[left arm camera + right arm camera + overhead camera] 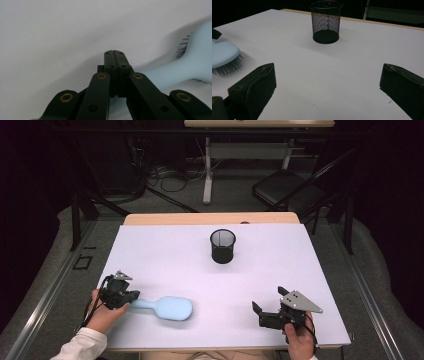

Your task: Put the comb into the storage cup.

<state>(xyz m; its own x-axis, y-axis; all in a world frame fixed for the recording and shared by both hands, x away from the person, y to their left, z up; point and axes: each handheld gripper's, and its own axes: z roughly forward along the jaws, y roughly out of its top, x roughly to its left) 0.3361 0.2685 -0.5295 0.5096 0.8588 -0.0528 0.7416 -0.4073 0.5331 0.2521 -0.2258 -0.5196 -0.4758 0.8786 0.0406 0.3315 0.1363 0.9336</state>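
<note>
We see a light blue hairbrush lying bristles-down on the white table, near the front edge, left of centre. Its handle points left, twd the left gripper. In the left gripper view the jaws are pressed fully together, pads meeting w/ no gap, and nothing sits between them. The brush handle runs just beside and behind the jaw tips there, going under the linkage; we can't tell if the tips touch it. The brush head, w/ dark bristles showing under it, is at the right of that view.

The right gripper is at the front right of the table, well apart from the brush. Its jaws stand wide apart in the right gripper view, w/ only bare table between them, holding nothing.

A black mesh cup stands upright near the far middle of the table, apart from brush and both grippers. In the right gripper view it's straight ahead, and looks empty.
</note>
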